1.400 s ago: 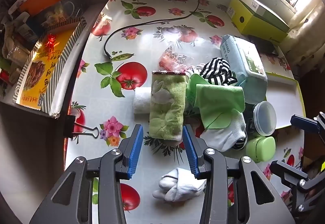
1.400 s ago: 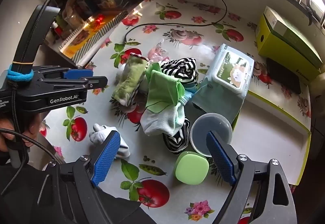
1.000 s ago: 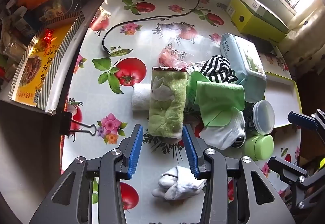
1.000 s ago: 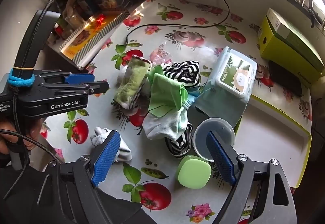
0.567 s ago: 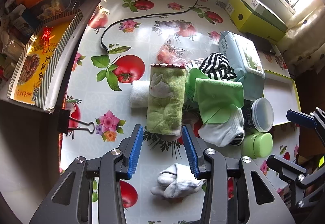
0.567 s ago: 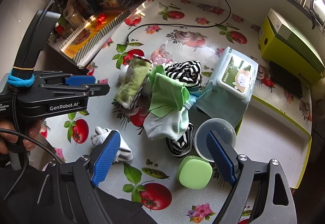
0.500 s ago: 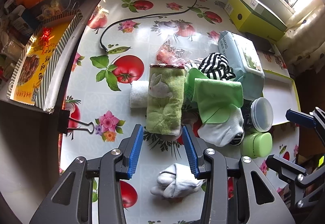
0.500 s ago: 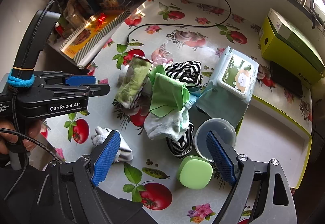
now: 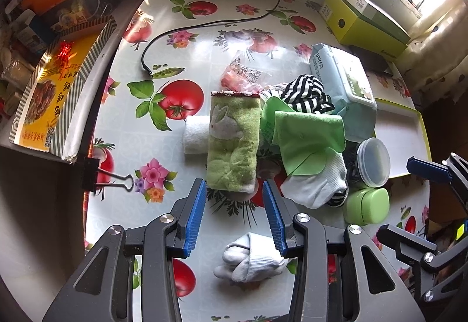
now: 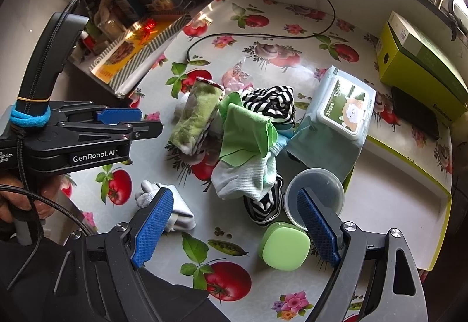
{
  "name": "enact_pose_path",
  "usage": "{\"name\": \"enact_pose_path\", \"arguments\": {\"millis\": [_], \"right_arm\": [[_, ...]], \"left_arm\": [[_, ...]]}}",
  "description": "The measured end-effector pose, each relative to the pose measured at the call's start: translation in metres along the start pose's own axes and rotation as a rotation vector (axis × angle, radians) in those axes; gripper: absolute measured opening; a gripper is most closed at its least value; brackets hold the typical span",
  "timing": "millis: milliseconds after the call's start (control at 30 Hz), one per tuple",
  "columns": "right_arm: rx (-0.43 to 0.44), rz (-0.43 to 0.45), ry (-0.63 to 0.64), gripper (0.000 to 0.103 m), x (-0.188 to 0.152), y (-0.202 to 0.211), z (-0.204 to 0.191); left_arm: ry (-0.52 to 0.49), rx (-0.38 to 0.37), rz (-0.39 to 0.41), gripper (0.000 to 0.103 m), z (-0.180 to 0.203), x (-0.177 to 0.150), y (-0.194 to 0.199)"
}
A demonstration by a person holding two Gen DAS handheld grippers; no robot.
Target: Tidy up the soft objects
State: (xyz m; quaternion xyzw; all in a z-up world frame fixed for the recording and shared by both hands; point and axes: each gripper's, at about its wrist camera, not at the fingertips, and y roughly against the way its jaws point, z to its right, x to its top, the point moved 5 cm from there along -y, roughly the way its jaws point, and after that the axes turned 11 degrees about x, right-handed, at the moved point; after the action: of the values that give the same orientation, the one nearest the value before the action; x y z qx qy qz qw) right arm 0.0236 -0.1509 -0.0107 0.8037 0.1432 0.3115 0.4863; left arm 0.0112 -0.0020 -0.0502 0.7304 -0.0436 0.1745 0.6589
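A pile of soft things lies mid-table: a green rabbit towel [image 9: 234,146] [image 10: 199,114], a bright green cloth [image 9: 307,140] [image 10: 245,138], a striped sock [image 9: 307,91] [image 10: 269,102] and a white sock [image 9: 316,184] [image 10: 245,176]. A balled pair of white socks [image 9: 251,260] [image 10: 163,205] lies apart, nearer me. My left gripper [image 9: 234,187] [image 10: 128,120] hovers open above the table, its tips just short of the towel's near end. My right gripper [image 10: 234,193] [image 9: 409,202] hangs wide open over the pile's near side, holding nothing.
A wipes pack [image 9: 342,79], a round lidded tub [image 10: 316,190] and a green case [image 10: 285,249] crowd the pile's right side. A yellow-rimmed tray [image 10: 395,205] lies right, a yellow-green box [image 10: 421,65] behind. A black cable [image 9: 204,24] crosses the back; a binder clip [image 9: 108,178] grips the left edge.
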Motion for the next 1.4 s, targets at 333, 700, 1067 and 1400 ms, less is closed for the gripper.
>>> {"name": "enact_pose_path", "arguments": {"millis": [333,700,1067,1400], "right_arm": [[0.006,-0.002,0.002,0.088,-0.0003,0.0000,-0.0015],[0.005,-0.003,0.004,0.088,0.0002,-0.0009,-0.0023],[0.007,-0.012,0.017,0.088,-0.0009,-0.0036,-0.0038],[0.018,-0.025,0.027,0.088,0.0004,-0.0070,-0.0046]], "left_arm": [[0.007,-0.004,-0.002,0.042,-0.0009,-0.0006,0.0004],[0.014,-0.006,-0.016,0.042,-0.0018,-0.0017,-0.0026],[0.020,-0.022,-0.024,0.042,-0.0008,-0.0007,-0.0040],[0.043,-0.031,-0.023,0.042,-0.0043,-0.0012,-0.0030]]}}
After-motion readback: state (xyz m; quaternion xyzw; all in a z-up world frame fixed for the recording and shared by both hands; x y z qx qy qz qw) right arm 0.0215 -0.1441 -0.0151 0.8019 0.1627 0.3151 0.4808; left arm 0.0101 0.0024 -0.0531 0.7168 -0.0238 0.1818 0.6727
